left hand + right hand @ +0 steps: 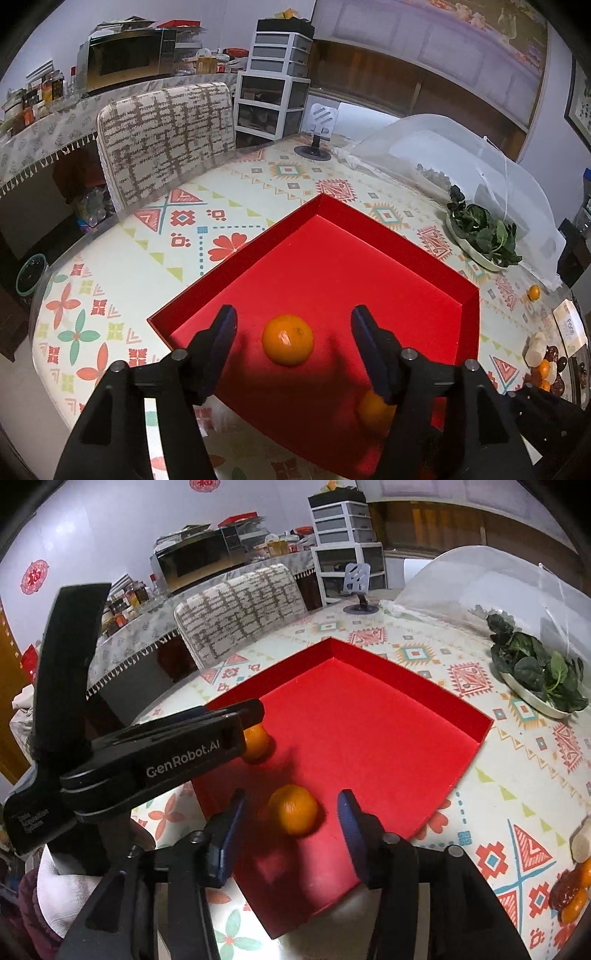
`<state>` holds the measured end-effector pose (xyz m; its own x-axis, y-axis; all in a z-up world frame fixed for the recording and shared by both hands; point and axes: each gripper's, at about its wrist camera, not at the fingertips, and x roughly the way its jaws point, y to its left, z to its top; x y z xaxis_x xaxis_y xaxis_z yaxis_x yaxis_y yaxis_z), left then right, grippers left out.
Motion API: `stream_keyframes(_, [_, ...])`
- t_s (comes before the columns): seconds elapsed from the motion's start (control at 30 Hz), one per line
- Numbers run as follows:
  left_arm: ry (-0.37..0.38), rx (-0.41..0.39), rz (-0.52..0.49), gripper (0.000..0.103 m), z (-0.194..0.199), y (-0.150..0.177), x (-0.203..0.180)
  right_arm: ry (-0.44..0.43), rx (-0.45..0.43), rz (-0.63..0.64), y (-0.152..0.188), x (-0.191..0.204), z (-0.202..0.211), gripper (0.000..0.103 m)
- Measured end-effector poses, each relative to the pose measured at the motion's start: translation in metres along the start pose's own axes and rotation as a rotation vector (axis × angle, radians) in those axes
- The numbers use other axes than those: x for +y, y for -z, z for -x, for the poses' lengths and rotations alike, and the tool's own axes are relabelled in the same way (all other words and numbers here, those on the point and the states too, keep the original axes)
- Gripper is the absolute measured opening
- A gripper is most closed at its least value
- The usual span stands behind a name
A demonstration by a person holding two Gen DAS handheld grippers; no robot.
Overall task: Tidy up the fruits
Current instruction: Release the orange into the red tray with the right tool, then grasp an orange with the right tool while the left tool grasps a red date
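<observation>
A shallow red tray (pixel 469 299) (pixel 476 723) lies on the patterned table. Two small oranges lie in it. In the left wrist view one orange (pixel 288 339) sits between the open fingers of my left gripper (pixel 293 325), untouched; the second orange (pixel 373 408) is blurred behind the right finger. In the right wrist view the second orange (pixel 293 808) lies between the open fingers of my right gripper (pixel 291 805), slightly blurred. The left gripper's body (pixel 155 753) reaches in from the left, partly hiding the first orange (pixel 256 742).
A dish of green leaves (pixel 480 232) (pixel 535 675) sits by a clear mesh food cover (pixel 443 155). More oranges and dark fruit (pixel 546 365) (pixel 572 890) lie at the table's right edge, one orange (pixel 533 292) apart. A chair (pixel 166 136) stands behind.
</observation>
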<state>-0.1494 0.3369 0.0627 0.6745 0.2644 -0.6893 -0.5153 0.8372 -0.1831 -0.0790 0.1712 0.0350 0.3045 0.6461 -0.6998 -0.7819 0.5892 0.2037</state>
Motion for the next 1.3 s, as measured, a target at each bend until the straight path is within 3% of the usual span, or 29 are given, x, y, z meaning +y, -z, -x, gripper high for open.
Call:
stream_keyframes(0.3, [0.014,-0.029,-0.029,0.072,0.020,0.000,-0.020,-0.003,-0.045,-0.074,0.013,-0.019,0.029,0.060])
stream_keyframes(0.7, [0.163,-0.079,-0.096,0.076,0.059,0.008,-0.076,0.041,-0.147,-0.255,0.055,-0.083,0.102,0.063])
stream_keyframes(0.8, [0.208,-0.066,-0.121,0.076,0.060,0.014,-0.095,0.073,-0.187,-0.319,0.073,-0.110,0.128,0.063])
stream_keyframes(1.03, [0.289,-0.003,-0.178,0.076,0.051,0.034,-0.136,0.254,-0.262,-0.514,0.124,-0.190,0.188,0.065])
stream_keyframes(1.17, [0.343,0.051,-0.218,0.076,0.041,0.046,-0.160,0.302,-0.254,-0.588,0.143,-0.219,0.200,0.065])
stream_keyframes(1.3, [0.405,0.105,-0.255,0.076,0.031,0.059,-0.180,0.291,-0.214,-0.588,0.146,-0.229,0.190,0.065])
